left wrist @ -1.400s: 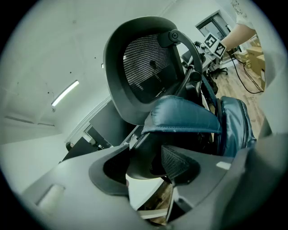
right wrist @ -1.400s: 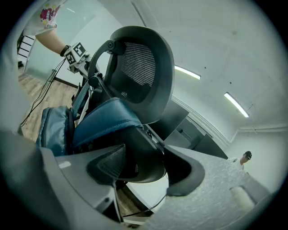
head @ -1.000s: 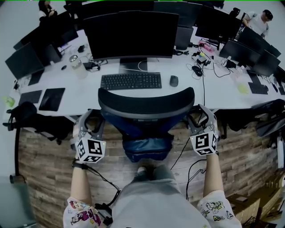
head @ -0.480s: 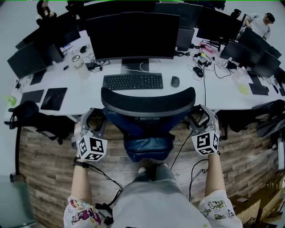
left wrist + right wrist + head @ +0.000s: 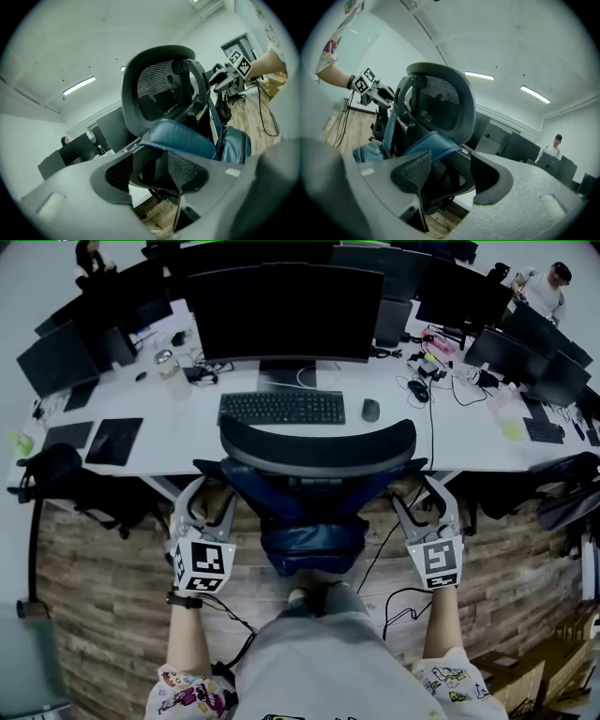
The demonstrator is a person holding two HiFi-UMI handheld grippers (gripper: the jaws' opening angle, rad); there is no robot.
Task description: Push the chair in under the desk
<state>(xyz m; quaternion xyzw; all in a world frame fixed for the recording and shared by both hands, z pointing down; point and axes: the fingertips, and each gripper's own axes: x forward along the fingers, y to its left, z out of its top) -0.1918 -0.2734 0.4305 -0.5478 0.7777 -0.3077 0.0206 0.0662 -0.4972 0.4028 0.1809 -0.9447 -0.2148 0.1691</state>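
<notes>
Head view: chair [image 5: 317, 448] at desk [image 5: 187, 440] edge; jar [image 5: 169, 374] contents unclear.

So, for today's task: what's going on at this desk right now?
A person stands behind the chair at the desk with a tool in each hand. The left tool and the right tool are at either side of the chair's back, both with jaws open and clamped on nothing. The chair's back is at the desk edge, while its seat shows over the floor, so it seems not to be fully pushed in.
</notes>
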